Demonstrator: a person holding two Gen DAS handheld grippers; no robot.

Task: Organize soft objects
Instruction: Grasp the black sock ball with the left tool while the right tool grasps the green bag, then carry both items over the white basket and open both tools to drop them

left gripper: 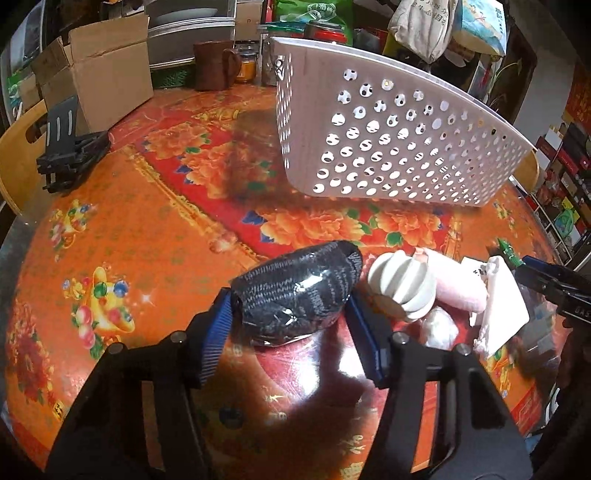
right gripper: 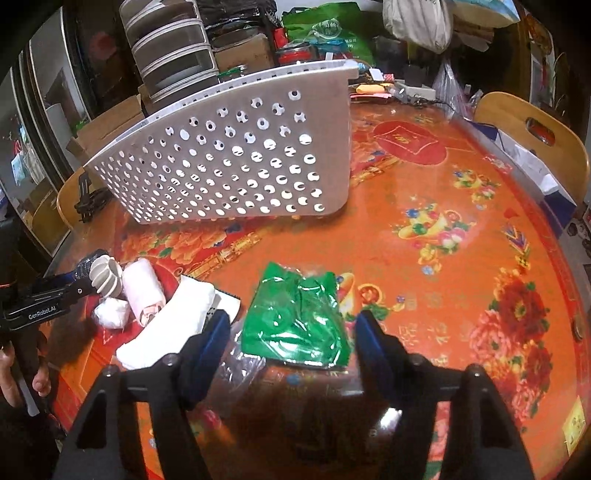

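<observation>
While the left gripper [left gripper: 291,314] clamps the dark bundle [left gripper: 299,291] — right gripper [right gripper: 291,332] gapes around the green packet [right gripper: 295,317].

Bench [left gripper: 155,236] has an orange-red floral cover. Far left edge: open cardboard box [left gripper: 99,81], black folded stand [left gripper: 70,147] just in front of it. Brown mug [left gripper: 212,64] and a jar with orange contents [left gripper: 246,66] at the back. Wooden chair [right gripper: 532,136] at the far right side. Green bag [right gripper: 328,33] and stacked drawers [right gripper: 173,48] behind the bench.
</observation>
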